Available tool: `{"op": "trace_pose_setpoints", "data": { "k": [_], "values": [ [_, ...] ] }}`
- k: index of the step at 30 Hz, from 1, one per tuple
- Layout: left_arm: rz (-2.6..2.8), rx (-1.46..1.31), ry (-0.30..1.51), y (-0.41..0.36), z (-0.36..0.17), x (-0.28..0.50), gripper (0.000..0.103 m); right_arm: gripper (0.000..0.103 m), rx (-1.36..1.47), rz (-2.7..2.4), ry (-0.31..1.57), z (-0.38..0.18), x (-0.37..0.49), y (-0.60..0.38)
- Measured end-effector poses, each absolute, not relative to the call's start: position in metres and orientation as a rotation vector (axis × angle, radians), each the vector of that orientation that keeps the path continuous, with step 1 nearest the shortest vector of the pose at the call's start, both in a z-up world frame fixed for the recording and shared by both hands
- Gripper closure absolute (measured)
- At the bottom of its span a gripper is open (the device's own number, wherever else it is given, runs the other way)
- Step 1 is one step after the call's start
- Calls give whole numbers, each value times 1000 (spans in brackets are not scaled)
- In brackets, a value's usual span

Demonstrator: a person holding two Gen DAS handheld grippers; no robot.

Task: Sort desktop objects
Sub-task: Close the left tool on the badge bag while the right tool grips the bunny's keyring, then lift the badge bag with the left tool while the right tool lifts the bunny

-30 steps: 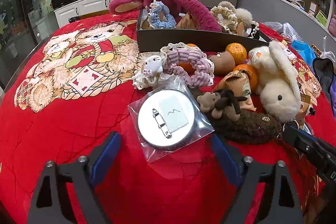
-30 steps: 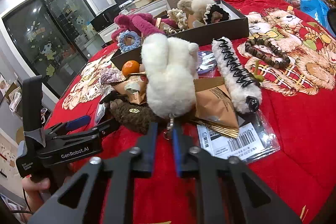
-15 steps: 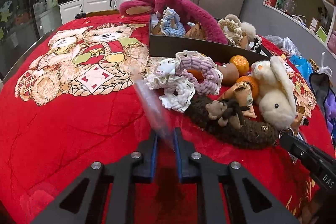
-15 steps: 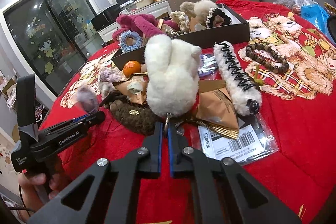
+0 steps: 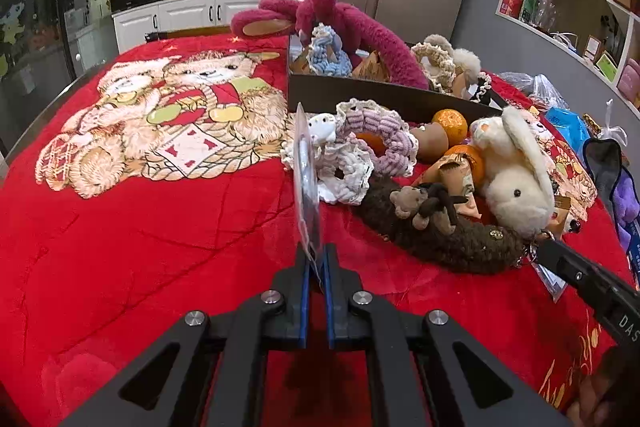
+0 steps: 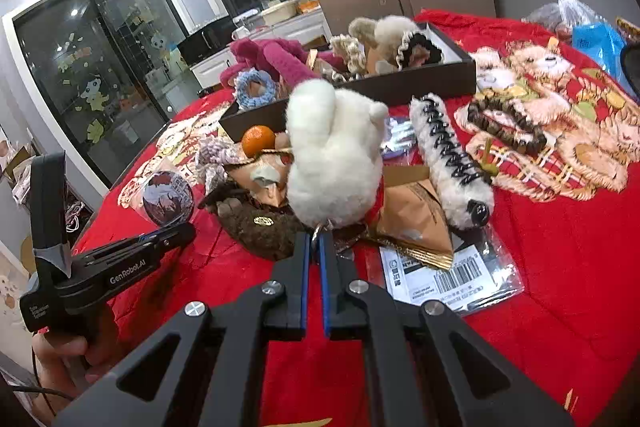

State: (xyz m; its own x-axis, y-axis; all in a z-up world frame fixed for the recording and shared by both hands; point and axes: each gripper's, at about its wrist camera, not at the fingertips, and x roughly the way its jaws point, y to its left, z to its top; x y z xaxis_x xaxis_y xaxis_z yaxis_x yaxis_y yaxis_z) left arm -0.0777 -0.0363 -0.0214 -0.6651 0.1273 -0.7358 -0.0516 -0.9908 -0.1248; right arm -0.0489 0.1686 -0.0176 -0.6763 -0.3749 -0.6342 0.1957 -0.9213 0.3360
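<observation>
Fingers of the left gripper point(image 5: 316, 259) are clamped on the bagged badge point(image 5: 306, 183), held edge-on above the red cloth point(image 5: 160, 227). Right gripper point(image 6: 315, 247) pinches the white plush's keyring point(image 6: 318, 231). Advise lifting each clear before carrying to the box point(image 5: 360, 93).

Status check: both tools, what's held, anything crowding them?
Left tool shut on bagged badge. Right tool shut on white plush keyring. Brown plush crowds it.

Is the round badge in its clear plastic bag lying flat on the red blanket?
No, the left tongs hold the round badge in its clear plastic bag upright on edge above the red blanket.
</observation>
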Motion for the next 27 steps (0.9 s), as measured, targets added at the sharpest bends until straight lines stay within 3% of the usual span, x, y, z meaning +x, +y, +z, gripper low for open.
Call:
{"op": "trace_pose_setpoints", "data": {
  "k": [21, 27],
  "values": [
    [2786, -1058, -110, -27, 5, -51, 97, 99, 886, -2739, -176, 14, -21, 160],
    [2793, -1024, -88, -24, 9, -46, 97, 99, 911, -2720, -268, 18, -21, 172]
  ]
}}
